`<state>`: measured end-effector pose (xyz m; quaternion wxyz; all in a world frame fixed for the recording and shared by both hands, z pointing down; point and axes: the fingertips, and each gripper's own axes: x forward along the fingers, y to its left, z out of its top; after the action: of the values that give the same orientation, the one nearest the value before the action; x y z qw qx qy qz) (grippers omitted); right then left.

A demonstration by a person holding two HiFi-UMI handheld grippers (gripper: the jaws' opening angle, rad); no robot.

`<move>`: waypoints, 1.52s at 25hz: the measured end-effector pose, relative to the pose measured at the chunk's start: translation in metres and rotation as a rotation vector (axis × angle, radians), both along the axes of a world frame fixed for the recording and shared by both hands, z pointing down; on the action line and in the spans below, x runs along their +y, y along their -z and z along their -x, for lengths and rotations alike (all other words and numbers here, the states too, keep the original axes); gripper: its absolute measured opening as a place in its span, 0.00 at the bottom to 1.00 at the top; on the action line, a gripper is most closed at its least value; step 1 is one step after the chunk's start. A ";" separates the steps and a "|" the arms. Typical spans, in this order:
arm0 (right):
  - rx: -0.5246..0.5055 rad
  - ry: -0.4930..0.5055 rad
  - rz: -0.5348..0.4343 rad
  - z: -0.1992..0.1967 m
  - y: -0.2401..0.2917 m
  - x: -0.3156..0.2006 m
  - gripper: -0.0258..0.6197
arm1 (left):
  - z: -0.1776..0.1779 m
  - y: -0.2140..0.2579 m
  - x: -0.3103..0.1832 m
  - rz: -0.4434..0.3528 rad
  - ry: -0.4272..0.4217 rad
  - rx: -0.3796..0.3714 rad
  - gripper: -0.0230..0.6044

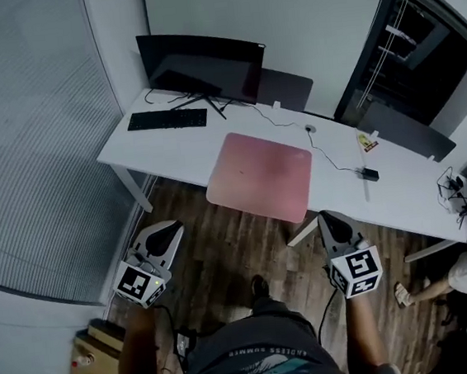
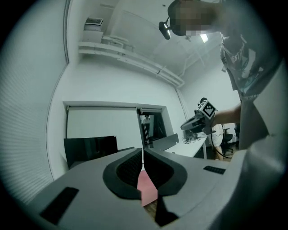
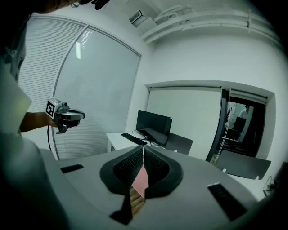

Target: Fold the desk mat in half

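I stand back from the white desk, so the step in hand is the approach. As I judge it, the tidy way is to walk in square to the desk mat and open both tongs. Each then takes a near corner at the same depth, so the fold runs straight. Both corners should lift together and travel to the far edge. The far half needs to stay flat and not slide toward the monitor or the thin cable just right of the mat.

My left tongs and my right tongs both hang over the wooden floor, well short of the desk. Each pair is closed with nothing pinched; the pink that shows through the slit between the jaws is only the mat far off.

The mat lies open and flat in a single layer, on the middle of the desk, right of the keyboard. It is a dusty pink rectangle set slightly askew to the desk. Its near edge seems to reach just past the desk's near edge, which would give the jaws room to slip under. The surface looks faintly mottled, the corners rounded. It looks thin and limp, though I cannot be sure.
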<state>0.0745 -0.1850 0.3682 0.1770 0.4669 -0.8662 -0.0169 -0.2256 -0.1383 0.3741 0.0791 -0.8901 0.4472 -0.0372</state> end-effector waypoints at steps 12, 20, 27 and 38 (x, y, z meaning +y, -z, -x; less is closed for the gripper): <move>0.083 0.037 -0.002 -0.016 -0.044 -0.086 0.08 | -0.002 -0.050 -0.071 0.083 0.067 -0.105 0.08; 0.201 0.047 -0.004 -0.021 -0.091 -0.107 0.09 | -0.003 -0.088 -0.109 0.140 0.061 -0.145 0.08; 0.301 0.091 0.007 -0.021 -0.148 -0.118 0.10 | -0.009 -0.138 -0.140 0.223 0.031 -0.180 0.08; 0.513 0.178 0.046 -0.029 -0.256 -0.119 0.24 | -0.032 -0.233 -0.174 0.325 -0.032 -0.286 0.08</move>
<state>0.1032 -0.3044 0.6241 0.3990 0.3651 -0.8309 -0.1307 -0.1936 -0.3127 0.6075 -0.0024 -0.8837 0.4056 -0.2337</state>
